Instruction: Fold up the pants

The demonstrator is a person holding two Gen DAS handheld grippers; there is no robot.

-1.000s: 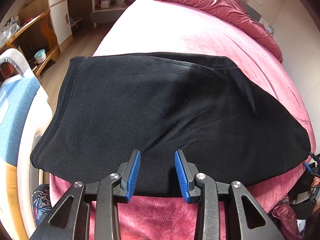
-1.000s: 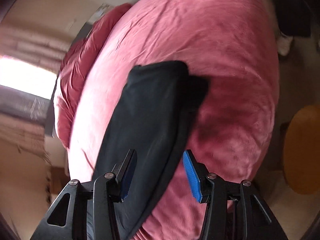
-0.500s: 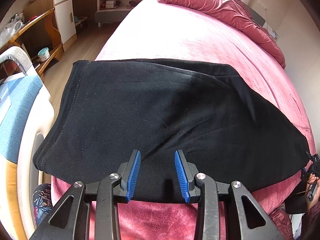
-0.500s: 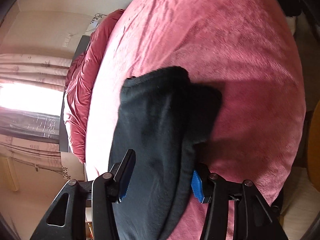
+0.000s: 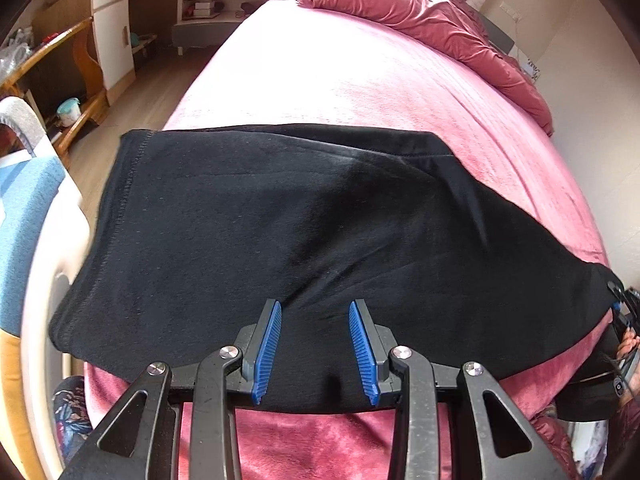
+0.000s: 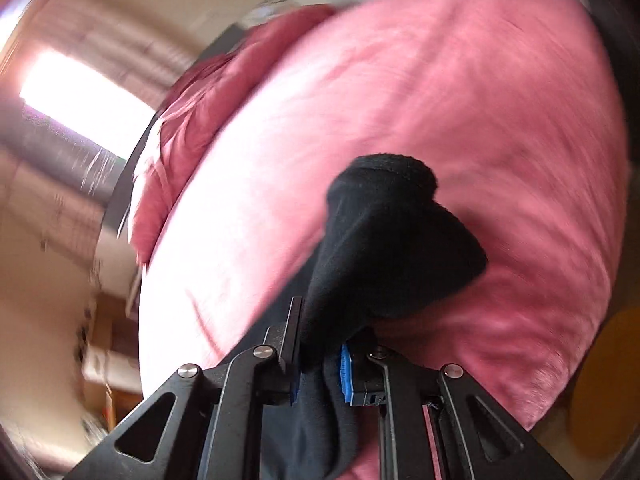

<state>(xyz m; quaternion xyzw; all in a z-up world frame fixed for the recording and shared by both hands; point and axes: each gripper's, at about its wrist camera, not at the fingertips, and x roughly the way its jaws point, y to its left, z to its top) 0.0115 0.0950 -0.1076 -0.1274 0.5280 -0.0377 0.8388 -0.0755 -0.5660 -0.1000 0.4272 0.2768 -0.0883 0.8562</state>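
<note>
Your left gripper (image 5: 315, 350) hovers with fingers apart over the black pants (image 5: 280, 240) on the pink bed (image 5: 360, 80); your right gripper (image 6: 320, 364) is clamped on their end.

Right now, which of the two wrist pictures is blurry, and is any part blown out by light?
Right wrist view: smeared by motion blur, though the right gripper and black pants stay fairly crisp; the window is blown out. Left wrist view: sharp, with glare whitening the pink bedspread beyond the pants; fisheye bends the edges.

Bright window (image 6: 76, 92) glare, right view motion-blurred, fisheye-warped edges
</note>
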